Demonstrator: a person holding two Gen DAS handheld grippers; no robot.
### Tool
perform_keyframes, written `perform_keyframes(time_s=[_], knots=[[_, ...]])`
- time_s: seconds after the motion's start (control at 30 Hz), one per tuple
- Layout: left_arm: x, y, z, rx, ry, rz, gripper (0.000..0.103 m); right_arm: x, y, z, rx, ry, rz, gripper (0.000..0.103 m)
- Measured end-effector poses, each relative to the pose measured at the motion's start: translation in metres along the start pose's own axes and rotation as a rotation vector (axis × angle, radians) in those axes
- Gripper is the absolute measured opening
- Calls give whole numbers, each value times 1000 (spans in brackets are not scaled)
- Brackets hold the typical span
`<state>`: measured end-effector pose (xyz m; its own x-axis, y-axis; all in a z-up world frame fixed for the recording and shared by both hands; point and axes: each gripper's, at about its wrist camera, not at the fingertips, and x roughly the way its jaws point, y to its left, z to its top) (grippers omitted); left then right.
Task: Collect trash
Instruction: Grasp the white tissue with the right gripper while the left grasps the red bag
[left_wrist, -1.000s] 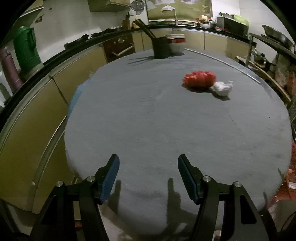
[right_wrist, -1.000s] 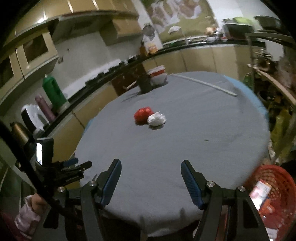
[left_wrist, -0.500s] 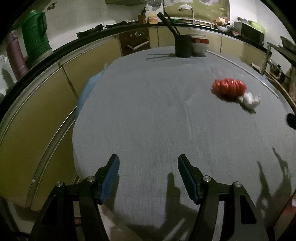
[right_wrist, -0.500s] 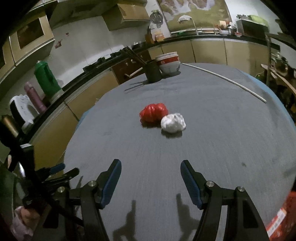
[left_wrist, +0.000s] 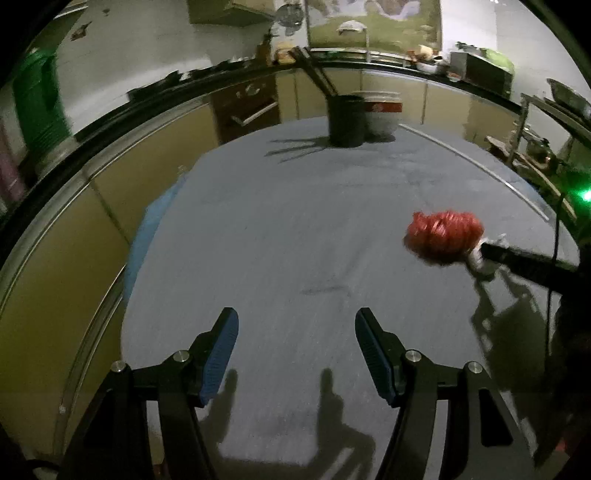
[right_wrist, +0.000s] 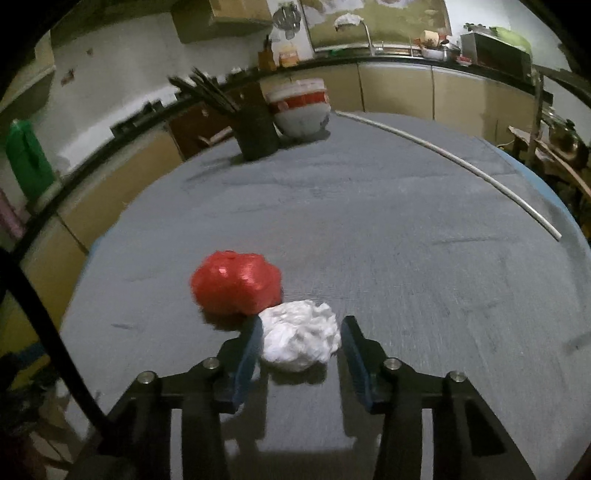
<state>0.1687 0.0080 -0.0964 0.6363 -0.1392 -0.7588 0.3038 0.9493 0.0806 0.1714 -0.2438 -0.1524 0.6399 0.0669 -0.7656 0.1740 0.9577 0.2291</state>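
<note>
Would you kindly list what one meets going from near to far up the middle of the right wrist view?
Right hand-held gripper, its jaws just closing around the white crumpled wad → red crumpled bag → black utensil holder → red-and-white bowl → kitchen counter.

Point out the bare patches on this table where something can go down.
The table is bare between the white rod and the white wad, and in front of the left gripper. Crowded: the far edge, with the dark utensil pot and bowls, and around the red bag.
</note>
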Motion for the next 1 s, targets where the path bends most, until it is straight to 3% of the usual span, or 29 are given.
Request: perform_keyframes(time_s=[0.3,0.47,0.57,0.7,0.8,0.9,1.0], knots=[[38,-33,56,91,-5,-193,67,-7,-9,-7,25,1,70,31],[62,-70,75,187,-3,-312,68,-31,-27,-18,82,-41,108,30],[73,-92,86,234,-16,-382,78,-47,-41,-23,118,-70,120,30],[88,-116,96,309,13,-461,78,-62,-54,-29,149,-93,128,30],[103,-128,98,365,66,-460,78,-65,-60,-32,168,-98,134,30],[116,-127,94,350,113,-465,78,-67,-65,-36,189,-99,146,30],[124,-123,86,324,153,-444,54,-68,-65,-39,192,-96,152,30]])
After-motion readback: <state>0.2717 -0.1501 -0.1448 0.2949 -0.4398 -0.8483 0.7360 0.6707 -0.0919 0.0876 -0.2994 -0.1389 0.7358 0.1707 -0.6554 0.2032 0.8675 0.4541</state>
